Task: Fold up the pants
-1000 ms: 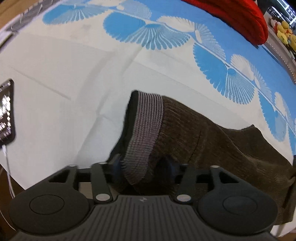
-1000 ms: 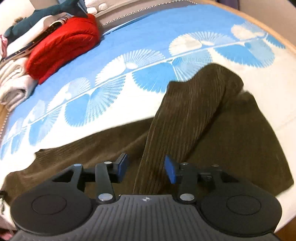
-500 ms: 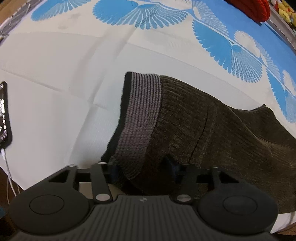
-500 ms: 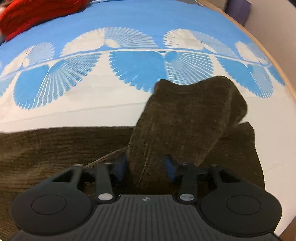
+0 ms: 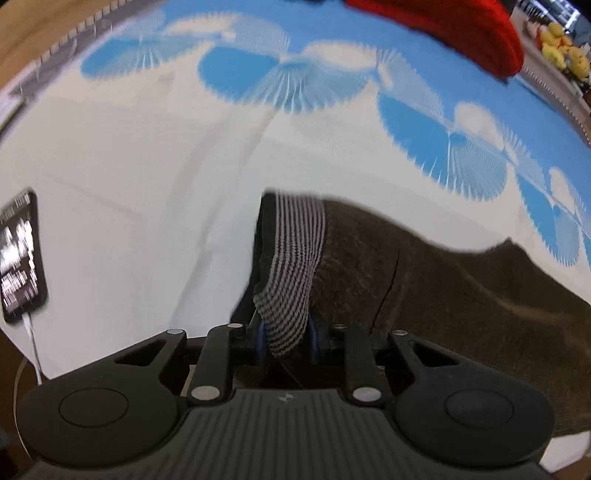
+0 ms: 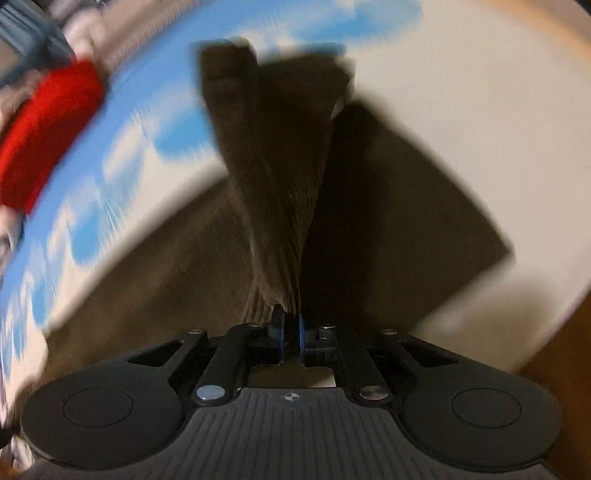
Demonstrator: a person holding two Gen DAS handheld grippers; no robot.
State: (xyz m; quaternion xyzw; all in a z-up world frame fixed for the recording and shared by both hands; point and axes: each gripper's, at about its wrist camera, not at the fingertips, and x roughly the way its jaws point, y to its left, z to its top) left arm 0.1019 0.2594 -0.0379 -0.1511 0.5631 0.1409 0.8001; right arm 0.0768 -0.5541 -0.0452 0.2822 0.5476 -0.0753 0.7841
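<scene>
Dark brown corduroy pants point(image 5: 424, 280) lie on a bed with a white and blue fan-patterned cover point(image 5: 155, 177). Their grey striped waistband point(image 5: 295, 258) runs into my left gripper point(image 5: 286, 338), which is shut on it. In the right wrist view, my right gripper point(image 6: 290, 332) is shut on a bunched pant leg point(image 6: 273, 177) and holds it lifted off the bed; the rest of the pants point(image 6: 177, 266) lies below. This view is blurred by motion.
A phone point(image 5: 20, 254) with a white cable lies on the cover at the left edge. A red cushion point(image 5: 461, 26) sits at the far side, also in the right wrist view point(image 6: 44, 133). Yellow toys point(image 5: 565, 55) stand beyond the bed. The bed's edge point(image 6: 535, 325) is at the right.
Both grippers have closed from open: the left onto the waistband, the right onto the pant leg. The right gripper has lifted and swung with the leg, blurring its view.
</scene>
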